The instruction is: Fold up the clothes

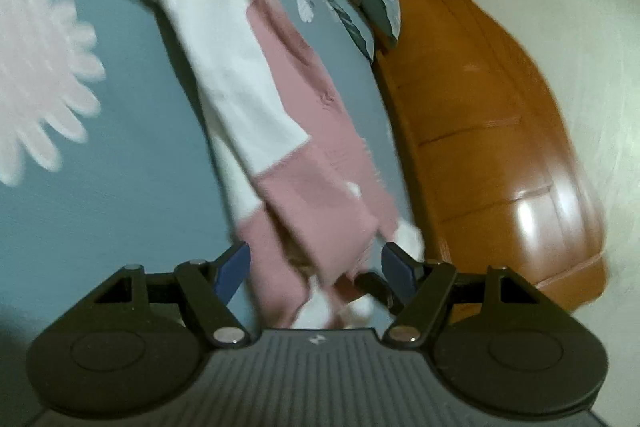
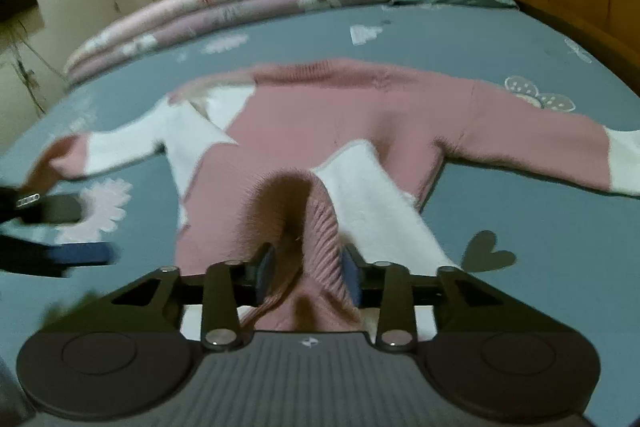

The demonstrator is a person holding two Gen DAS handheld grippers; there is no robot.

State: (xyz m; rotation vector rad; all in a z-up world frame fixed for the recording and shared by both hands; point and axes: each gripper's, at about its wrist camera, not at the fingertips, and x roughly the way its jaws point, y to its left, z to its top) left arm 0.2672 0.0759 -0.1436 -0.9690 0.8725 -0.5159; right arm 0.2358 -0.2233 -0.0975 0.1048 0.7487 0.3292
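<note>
- Pink-and-white sweater (image 2: 320, 123) lies flat on the grey-blue bedsheet (image 2: 520, 227), collar toward the stacked quilts (image 2: 240, 7), both sleeves out to the sides.
- Right gripper (image 2: 308, 271) sits at the ribbed hem (image 2: 320, 227), which is bunched up in a hump between its pads. Jaws are partly apart; I judge the pads are not pinching the knit, though blur makes contact hard to call.
- Risk: if the hem slumps unevenly, the bottom edge lands creased and the fold goes crooked.
- Left gripper (image 1: 316, 271) hangs with jaws wide apart, holding nothing, low over the sleeve (image 1: 256, 87) near its cuff, close to the wooden bed frame (image 1: 500, 131).
- Risk: fuzzy knit could snag on a pad and drag the sleeve out of line.
- Risk: a grab there could pinch the sheet along with the cuff.
</note>
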